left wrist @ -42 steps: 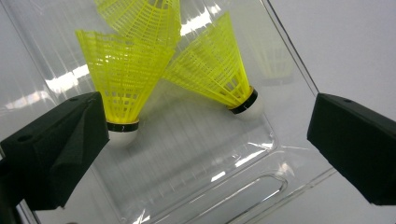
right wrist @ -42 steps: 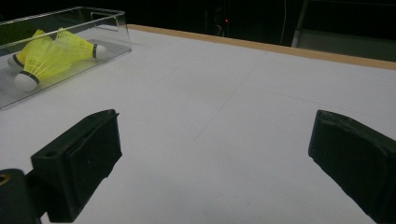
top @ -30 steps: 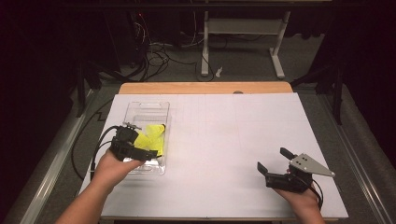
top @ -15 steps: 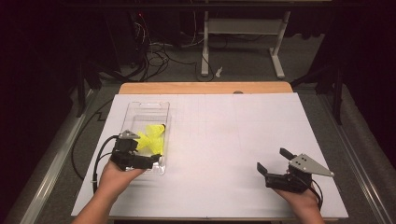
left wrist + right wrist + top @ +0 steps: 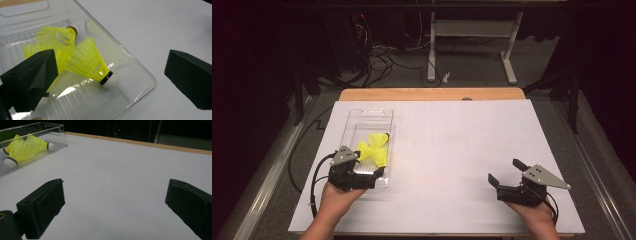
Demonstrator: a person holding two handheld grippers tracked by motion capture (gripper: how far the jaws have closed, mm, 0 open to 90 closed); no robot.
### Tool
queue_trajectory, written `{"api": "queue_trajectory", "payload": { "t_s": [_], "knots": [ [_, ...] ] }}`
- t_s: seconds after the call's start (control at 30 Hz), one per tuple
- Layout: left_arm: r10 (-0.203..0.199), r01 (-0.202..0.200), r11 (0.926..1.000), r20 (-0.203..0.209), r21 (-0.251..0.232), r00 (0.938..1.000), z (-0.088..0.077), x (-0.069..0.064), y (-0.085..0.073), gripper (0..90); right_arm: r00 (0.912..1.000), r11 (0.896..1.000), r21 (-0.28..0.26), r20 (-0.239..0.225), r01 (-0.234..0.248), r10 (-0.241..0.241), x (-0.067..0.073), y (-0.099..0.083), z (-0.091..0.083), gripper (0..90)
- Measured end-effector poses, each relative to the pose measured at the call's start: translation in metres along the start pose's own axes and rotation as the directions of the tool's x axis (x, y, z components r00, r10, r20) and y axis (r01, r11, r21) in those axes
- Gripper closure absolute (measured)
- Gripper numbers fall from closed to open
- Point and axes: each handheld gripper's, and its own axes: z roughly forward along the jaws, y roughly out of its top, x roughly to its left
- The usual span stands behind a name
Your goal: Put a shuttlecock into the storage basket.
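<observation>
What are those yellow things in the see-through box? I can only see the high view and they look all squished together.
Observer: They are shuttlecocks with yellow net skirts and white round tips, lying in the clear box. The left gripper view shows at least two.
Operator: Is the left gripper squeezing one?
Observer: No. In the left gripper view the left gripper has its jaws wide apart, with nothing between them but the box's near corner.
Operator: And the right gripper?
Observer: The right gripper is open too, with bare white table between its jaws.
</observation>
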Motion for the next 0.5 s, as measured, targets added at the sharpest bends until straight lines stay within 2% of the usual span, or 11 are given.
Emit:
{"api": "queue_trajectory", "payload": {
  "t_s": [0.03, 0.13, 0.3, 0.5],
  "knots": [
    [0.002, -0.002, 0.9999, -0.005, -0.014, 1.0, -0.002, 0.0, -0.001, 0.4, 1.0, 1.0, -0.003, 0.003, -0.002, 0.002, 0.0, 0.0, 0.0, 2.8],
    [-0.016, 0.017, 0.9984, 0.019, -0.054, 0.9997, -0.008, 0.001, -0.003, 0.4, 0.9999, 1.0, -0.007, 0.011, -0.008, 0.008, 0.0, 0.001, -0.002, 2.8],
    [0.006, 0.0, 0.9928, 0.048, -0.12, 0.9988, -0.016, 0.001, -0.013, 0.4, 0.9995, 1.0, -0.012, 0.025, -0.019, 0.019, -0.002, 0.0, -0.004, 2.8],
    [0.031, -0.02, 0.9886, 0.068, -0.149, 0.9972, -0.024, -0.005, -0.025, 0.4, 0.9991, 0.999, -0.032, 0.033, -0.026, 0.027, -0.002, 0.001, -0.008, 2.6]
  ]
}}
